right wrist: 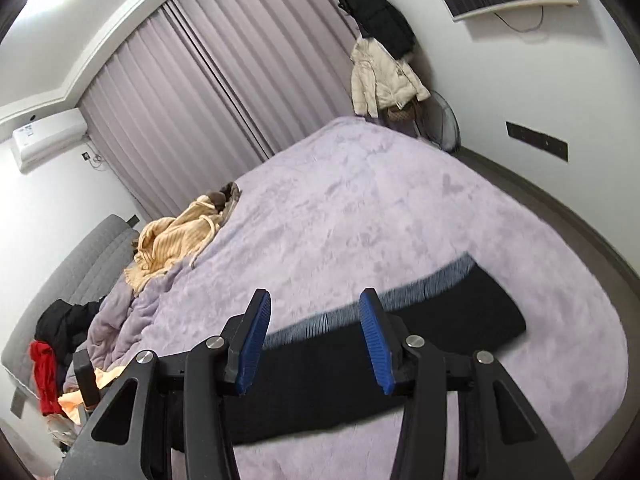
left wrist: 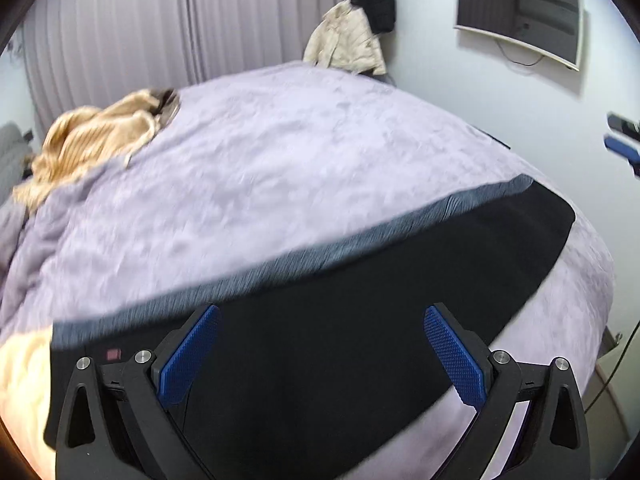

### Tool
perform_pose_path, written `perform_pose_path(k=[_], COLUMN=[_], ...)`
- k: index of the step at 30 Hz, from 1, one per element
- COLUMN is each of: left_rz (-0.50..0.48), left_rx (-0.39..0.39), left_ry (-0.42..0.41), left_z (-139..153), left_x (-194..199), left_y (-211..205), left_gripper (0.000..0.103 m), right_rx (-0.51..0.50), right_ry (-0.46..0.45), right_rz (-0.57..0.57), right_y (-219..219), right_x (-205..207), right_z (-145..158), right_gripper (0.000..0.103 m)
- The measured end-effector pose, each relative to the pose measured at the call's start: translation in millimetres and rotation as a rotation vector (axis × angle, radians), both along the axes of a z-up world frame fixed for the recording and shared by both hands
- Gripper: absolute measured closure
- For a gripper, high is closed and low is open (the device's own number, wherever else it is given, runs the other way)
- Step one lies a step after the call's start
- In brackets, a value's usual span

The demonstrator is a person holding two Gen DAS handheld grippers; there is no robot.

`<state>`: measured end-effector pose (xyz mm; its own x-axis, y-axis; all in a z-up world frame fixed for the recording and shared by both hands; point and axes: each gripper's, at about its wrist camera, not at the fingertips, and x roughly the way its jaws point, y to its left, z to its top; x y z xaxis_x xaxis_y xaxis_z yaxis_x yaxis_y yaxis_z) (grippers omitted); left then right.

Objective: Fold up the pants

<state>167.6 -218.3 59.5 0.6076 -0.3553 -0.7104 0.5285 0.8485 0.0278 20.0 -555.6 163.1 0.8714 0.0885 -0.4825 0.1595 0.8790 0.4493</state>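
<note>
Black pants (left wrist: 360, 304) lie folded lengthwise on the lilac bed cover (left wrist: 280, 168), with a grey ribbed lining strip (left wrist: 280, 268) showing along their far edge. My left gripper (left wrist: 320, 316) hovers over the pants, open and empty. In the right wrist view the same pants (right wrist: 460, 316) stretch across the bed cover (right wrist: 380, 208). My right gripper (right wrist: 314, 308) is open and empty above their middle. The right gripper's tips also show in the left wrist view (left wrist: 624, 140) at the far right edge.
A crumpled tan garment (right wrist: 176, 236) lies near the bed's far left. A pile of black and red clothes (right wrist: 52, 340) sits by the grey headboard (right wrist: 80, 256). Coats (right wrist: 380, 60) hang in the corner, beside a wall-mounted TV (left wrist: 520, 16). Curtains (right wrist: 220, 100) cover the back wall.
</note>
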Motion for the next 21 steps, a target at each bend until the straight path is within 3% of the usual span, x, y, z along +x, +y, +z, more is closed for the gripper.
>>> perform_pose_path(k=[2, 4, 7, 10, 13, 18, 21], left_rz=[0.003, 0.024, 0.067, 0.119, 0.152, 0.218, 0.237], left_rx=[0.017, 0.000, 0.001, 0.054, -0.012, -0.022, -0.101], left_ry=[-0.008, 0.078, 0.194, 0.217, 0.243, 0.259, 0.298], left_z=[-7, -26, -61, -85, -89, -100, -112], left_x=[13, 37, 68, 84, 104, 135, 141], left_y=[-19, -33, -45, -50, -40, -33, -24], left_gripper=[0.001, 0.001, 0.001, 0.001, 0.001, 0.001, 0.001], right_rx=[-0.025, -0.045, -0.047, -0.083, -0.114, -0.118, -0.105], right_ry=[0.028, 0.111, 0.246, 0.341, 0.392, 0.384, 0.380], right_rz=[0.061, 0.103, 0.191, 0.240, 0.237, 0.164, 0.134], right_y=[2, 12, 44, 73, 84, 65, 49], right_x=[30, 64, 109, 140, 166, 196, 197], right_z=[4, -15, -74, -136, -175, -177, -170], right_gripper=[0.053, 0.053, 0.053, 0.053, 0.053, 0.055, 0.055])
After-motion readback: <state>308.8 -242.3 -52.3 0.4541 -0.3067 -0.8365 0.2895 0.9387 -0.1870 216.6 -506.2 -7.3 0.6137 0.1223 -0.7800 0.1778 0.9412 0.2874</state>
